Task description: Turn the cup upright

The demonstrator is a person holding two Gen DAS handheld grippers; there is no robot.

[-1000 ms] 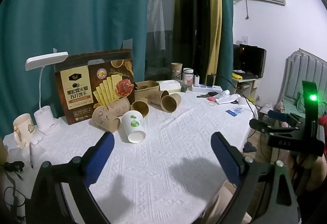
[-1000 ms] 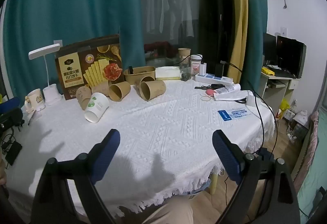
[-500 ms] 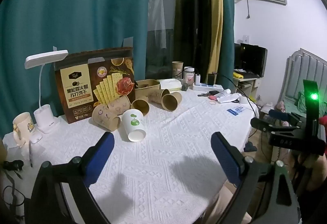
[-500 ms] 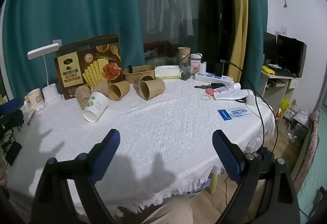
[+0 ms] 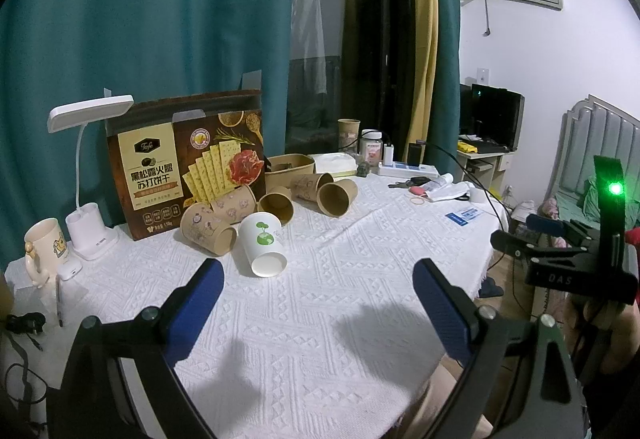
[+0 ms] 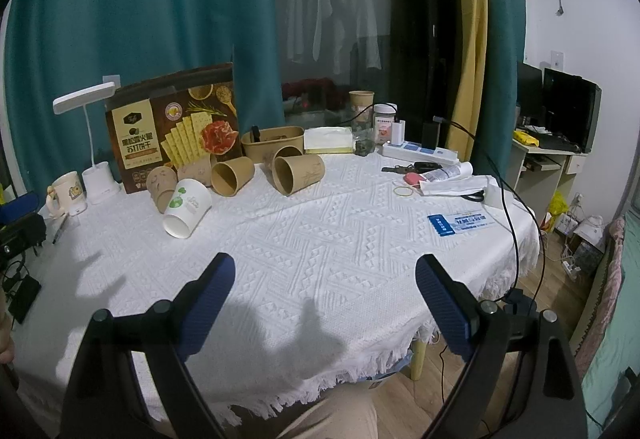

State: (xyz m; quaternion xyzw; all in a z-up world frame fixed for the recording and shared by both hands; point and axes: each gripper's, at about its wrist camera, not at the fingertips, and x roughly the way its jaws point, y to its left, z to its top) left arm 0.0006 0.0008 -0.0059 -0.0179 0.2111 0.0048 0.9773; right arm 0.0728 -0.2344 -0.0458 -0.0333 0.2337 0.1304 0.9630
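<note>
Both views are showing almost no shift since 1 second ago: the left tool (image 5: pixel 316 291) is drifting only a touch closer to the cups, and the right tool (image 6: pixel 325 289) is holding nearly the same spot over the near part of the desk (image 6: pixel 320 239).

Each tool is standing with its 2 blue fingers spread wide and nothing between them. Neither is touching any cup.

On the white cloth, the white cup (image 5: pixel 263 243) with the green sprout print is lying on its side, its open mouth facing the near edge of the desk. It is resting ahead of the left tool, slightly toward that tool's left finger, and apart from it. In the right wrist view the same cup (image 6: pixel 187 207) is sitting far off to the left, well apart from the right tool.

Just behind the white cup, several brown paper cups (image 5: pixel 208 229) are lying on their sides in a loose row, with a cracker box (image 5: pixel 186 169) standing upright behind them. A white desk lamp (image 5: pixel 86 175) and a cream mug (image 5: pixel 42 251) are standing to the left of the box.

The right tool's handle, with a green light glowing, is showing at the right edge of the left wrist view.
</note>
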